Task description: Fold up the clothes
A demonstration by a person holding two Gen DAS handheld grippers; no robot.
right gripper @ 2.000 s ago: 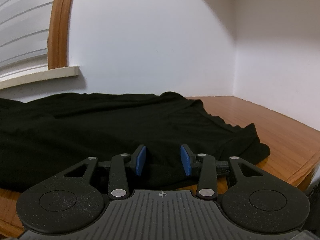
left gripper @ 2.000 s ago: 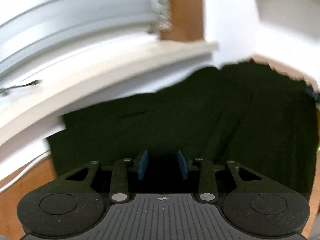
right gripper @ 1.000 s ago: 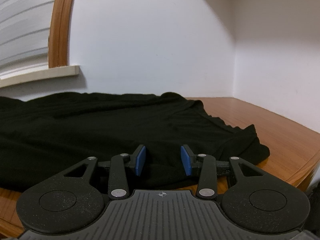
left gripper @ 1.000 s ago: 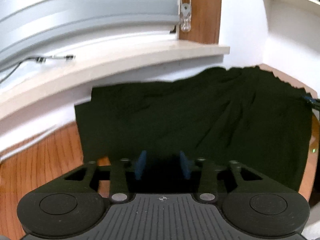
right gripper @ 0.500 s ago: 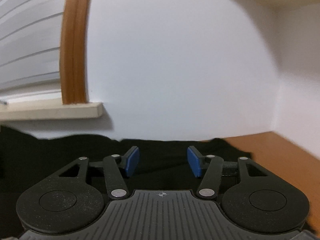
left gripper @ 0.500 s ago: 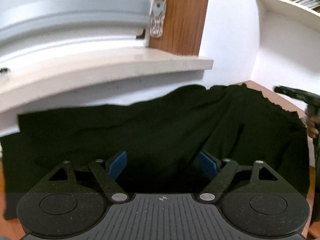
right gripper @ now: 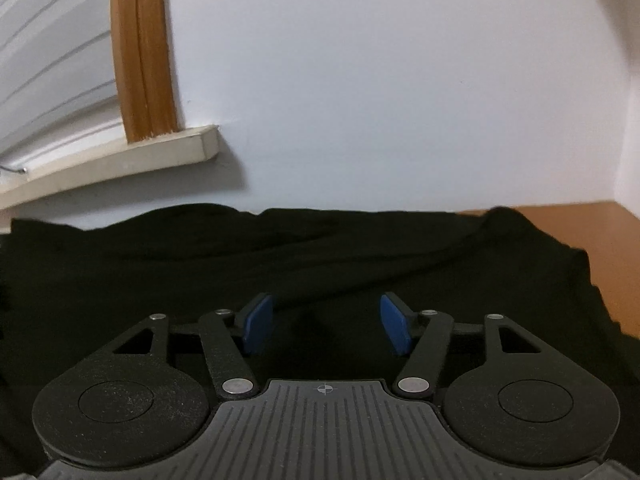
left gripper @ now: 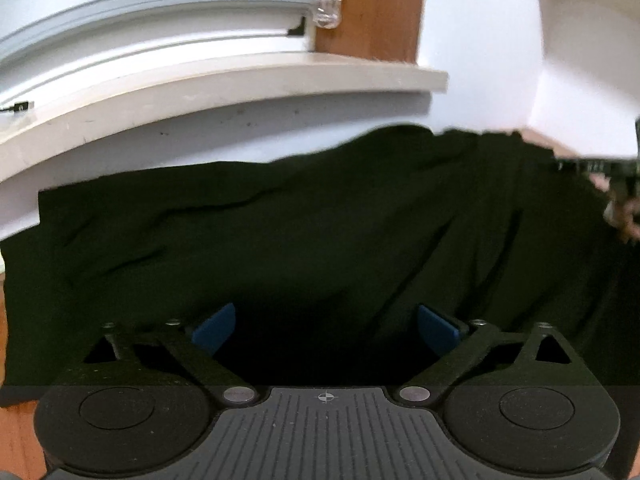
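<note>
Opening over one black garment (left gripper: 320, 240): left claw (left gripper: 326, 326) wide, right claw (right gripper: 326, 328) narrower; both empty.

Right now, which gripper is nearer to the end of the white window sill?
Right. The right gripper faces the window sill end nearly head-on; the left gripper sees that end off to its right, farther away.

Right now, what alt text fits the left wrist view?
The left tongs, jaws opening with nothing gripped, hang over a rumpled black cloth garment spread on a wooden table. Behind it runs a white window sill.
</note>
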